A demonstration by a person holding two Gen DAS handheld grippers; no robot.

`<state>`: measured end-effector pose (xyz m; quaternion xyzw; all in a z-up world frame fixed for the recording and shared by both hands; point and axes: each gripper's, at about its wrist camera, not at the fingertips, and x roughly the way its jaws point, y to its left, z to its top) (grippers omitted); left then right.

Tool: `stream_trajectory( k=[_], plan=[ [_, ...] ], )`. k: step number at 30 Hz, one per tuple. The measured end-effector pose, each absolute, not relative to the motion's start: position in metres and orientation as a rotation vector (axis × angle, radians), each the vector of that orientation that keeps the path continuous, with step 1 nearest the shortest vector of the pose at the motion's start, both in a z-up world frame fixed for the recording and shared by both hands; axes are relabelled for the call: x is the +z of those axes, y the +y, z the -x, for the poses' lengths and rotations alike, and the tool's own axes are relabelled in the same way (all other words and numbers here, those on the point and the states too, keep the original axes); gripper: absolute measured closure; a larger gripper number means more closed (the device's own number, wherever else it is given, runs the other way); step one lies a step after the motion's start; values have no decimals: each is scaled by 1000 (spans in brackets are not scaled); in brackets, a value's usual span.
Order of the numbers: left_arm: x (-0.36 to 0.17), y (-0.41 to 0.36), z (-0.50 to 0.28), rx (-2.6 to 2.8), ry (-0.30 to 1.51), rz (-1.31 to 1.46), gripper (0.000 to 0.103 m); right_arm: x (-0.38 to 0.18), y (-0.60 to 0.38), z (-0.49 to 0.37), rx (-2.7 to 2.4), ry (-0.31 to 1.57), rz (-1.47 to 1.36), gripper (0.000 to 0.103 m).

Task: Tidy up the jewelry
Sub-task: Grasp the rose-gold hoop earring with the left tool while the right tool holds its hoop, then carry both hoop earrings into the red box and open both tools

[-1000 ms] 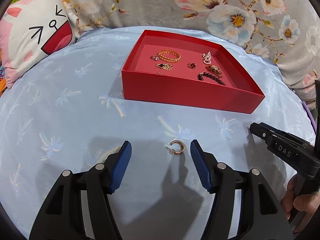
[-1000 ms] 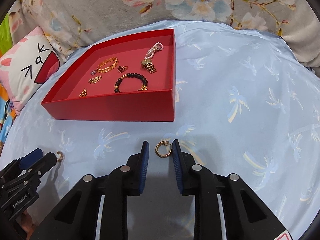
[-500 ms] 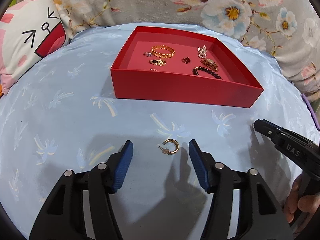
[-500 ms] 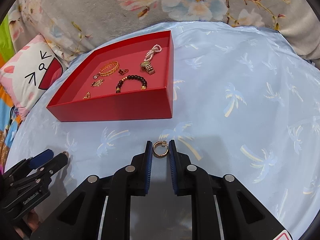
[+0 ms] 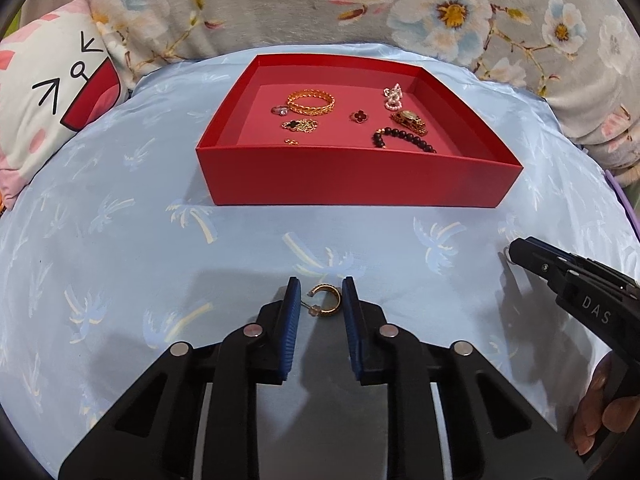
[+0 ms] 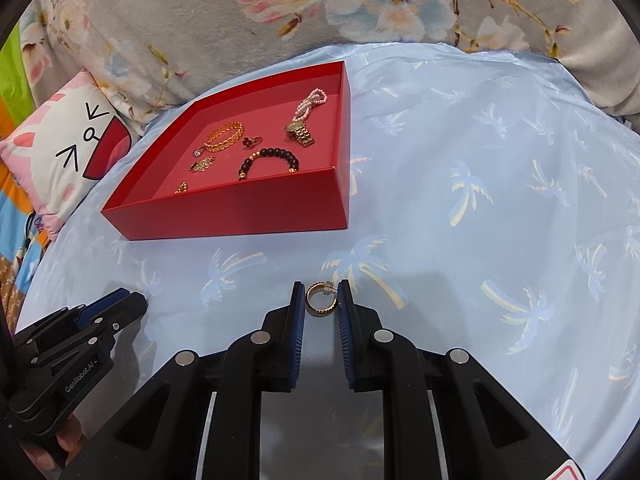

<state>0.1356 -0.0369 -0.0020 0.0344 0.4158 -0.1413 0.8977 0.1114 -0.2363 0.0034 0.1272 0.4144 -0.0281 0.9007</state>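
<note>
Each of the 2 grippers pinches a gold hoop earring just above the blue cloth [image 5: 120,240], left gripper [image 5: 318,300] on one earring [image 5: 328,306], right gripper [image 6: 321,300] on another [image 6: 318,300], near the red tray [image 5: 360,184].

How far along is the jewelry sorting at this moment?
Mostly done: a gold bangle, beaded bracelet, watch and smaller pieces already lie in the red box. In hand: each gripper, left and right, brackets a gold hoop earring. Left: carrying both into the box.
</note>
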Motion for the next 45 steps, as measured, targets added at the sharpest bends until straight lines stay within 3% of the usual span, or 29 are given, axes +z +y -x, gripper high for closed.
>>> stream_trajectory(
  k=[11,22,27,45],
  plan=[
    [5,-31,-127,-327,869,-14,83,17,-232,-98,-19,824,-259,87],
    [87,-26,-163,-369,719,11,83,92,-226,-132,66,705,-210,87],
    [107,-40,-205,-365,680,-4,83,102,-217,-176,103,715,-222,87],
    [34,-46,-296,-337,897,33,83,32,-157,-276,160,907,-162,87]
  ],
)
